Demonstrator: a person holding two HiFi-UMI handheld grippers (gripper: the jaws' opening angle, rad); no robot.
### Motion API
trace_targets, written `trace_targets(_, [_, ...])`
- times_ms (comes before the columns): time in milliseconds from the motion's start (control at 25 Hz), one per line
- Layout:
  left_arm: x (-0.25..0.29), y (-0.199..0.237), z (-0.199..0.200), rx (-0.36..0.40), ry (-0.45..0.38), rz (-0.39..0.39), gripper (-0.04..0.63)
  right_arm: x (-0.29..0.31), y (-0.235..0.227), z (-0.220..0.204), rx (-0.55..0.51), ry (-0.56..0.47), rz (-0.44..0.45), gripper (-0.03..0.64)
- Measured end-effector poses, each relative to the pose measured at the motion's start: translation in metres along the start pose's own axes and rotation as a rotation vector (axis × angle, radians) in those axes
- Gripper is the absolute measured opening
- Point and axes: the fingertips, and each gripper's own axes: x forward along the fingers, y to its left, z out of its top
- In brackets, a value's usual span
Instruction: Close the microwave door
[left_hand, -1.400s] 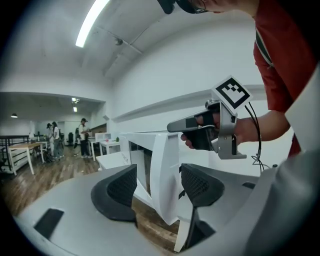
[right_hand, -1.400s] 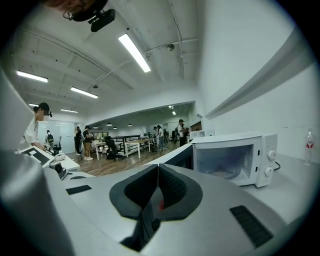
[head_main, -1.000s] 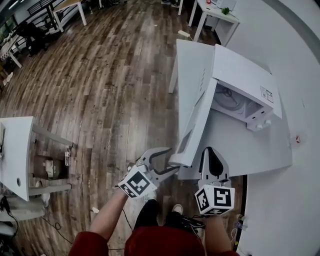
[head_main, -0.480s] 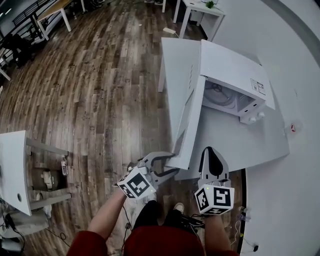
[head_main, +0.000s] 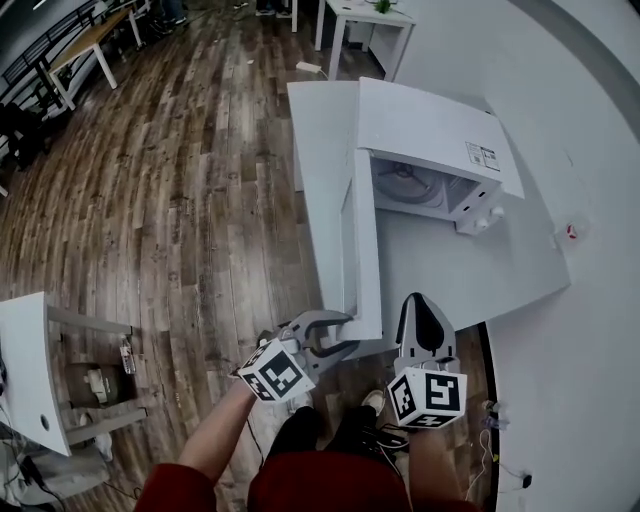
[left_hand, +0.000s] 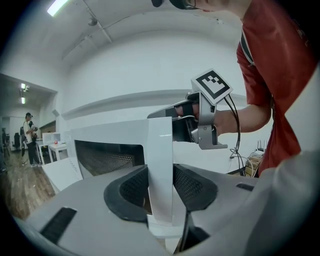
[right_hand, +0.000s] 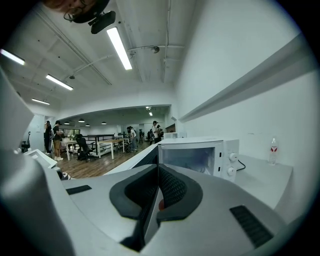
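So, microwave (head_main: 432, 128), head view: sat by the far edge of the desk (head_main: 480, 275), cavity turned to the near edge and uncovered.
Microwave door (head_main: 362, 250), head view: stood wide open along the desk's left edge, free end out at the near left corner; not yet shut.
Left gripper (head_main: 347, 332), head view: reached in at the near left corner, jaws either side of the door's free end.
Right gripper (head_main: 419, 300), head view: hovered at the desk's near edge, just beside the door's end, jaws pressed together with nothing in them.
Door, left gripper view: filled the gap between the pads (left_hand: 132, 187); jaws had just been closing and sat clamped on its free edge.
Right gripper, left gripper view: showed close behind the door's inner face; contact not clear.
Microwave, right gripper view: seen ahead with its knobs (right_hand: 231, 156); jaws met at the tips, empty.
Risk, grip: likely to slide off the thin, smooth panel unless the wrist followed the door's arc.
Risk, right gripper: could get pinched between door and oven front if left on the inner side.
Risk, microwave: could skid toward the desk's far edge if slammed rather than eased shut.
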Motion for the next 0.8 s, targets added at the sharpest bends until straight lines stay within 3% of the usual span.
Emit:
trace_targets(280, [0.046, -0.011, 0.014, -0.025, -0.015, 0.097, 0.167, -0.009, -0.061, 0.0, 0.038, -0.023, -0.021, 0.029])
trace_targets(800, [0.128, -0.009, 0.04, -0.086, -0.009, 0.357, 0.167, -0.008, -0.15, -0.001, 0.033, -0.022, 0.088, 0.029])
